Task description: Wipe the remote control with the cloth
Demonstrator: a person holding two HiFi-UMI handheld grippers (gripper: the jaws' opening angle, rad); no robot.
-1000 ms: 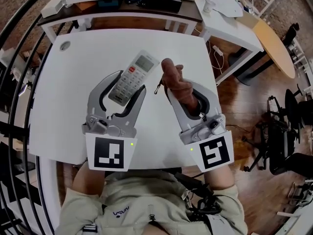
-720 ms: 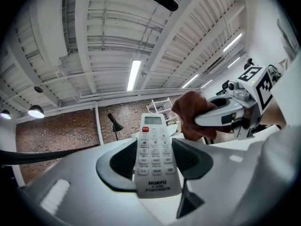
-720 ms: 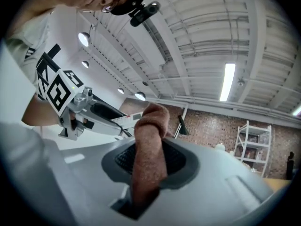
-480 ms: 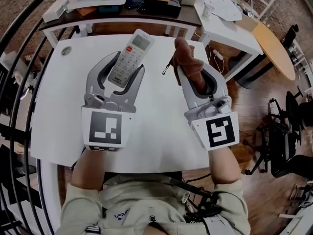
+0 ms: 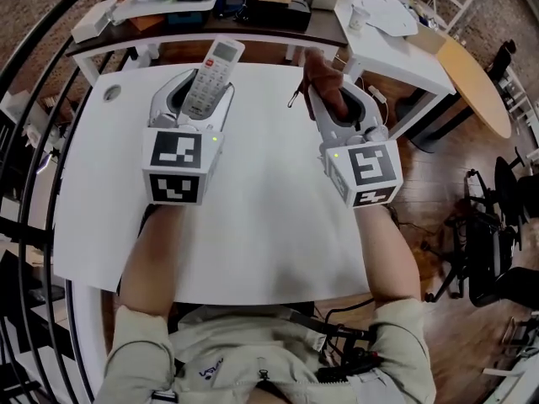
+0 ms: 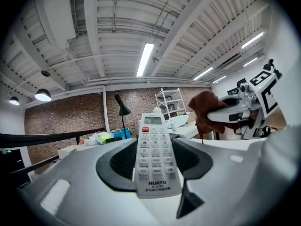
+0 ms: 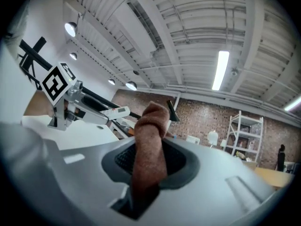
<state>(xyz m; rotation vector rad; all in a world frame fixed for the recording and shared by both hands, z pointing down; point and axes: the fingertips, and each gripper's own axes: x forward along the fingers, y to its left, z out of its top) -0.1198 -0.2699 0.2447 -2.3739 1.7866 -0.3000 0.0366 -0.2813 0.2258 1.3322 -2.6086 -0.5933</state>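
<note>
White laminate formed the table, over whose far half both tools were held level and well apart. The left gripper was clamped on the remote control at its lower end, keypad up, with the screen end left projecting past the jaws. The right gripper was closed on the brown cloth, with a bunched end left standing out. The remote was judged rigid, light and smooth-cased, best gripped across its long sides. The cloth was judged soft and limp.
</note>
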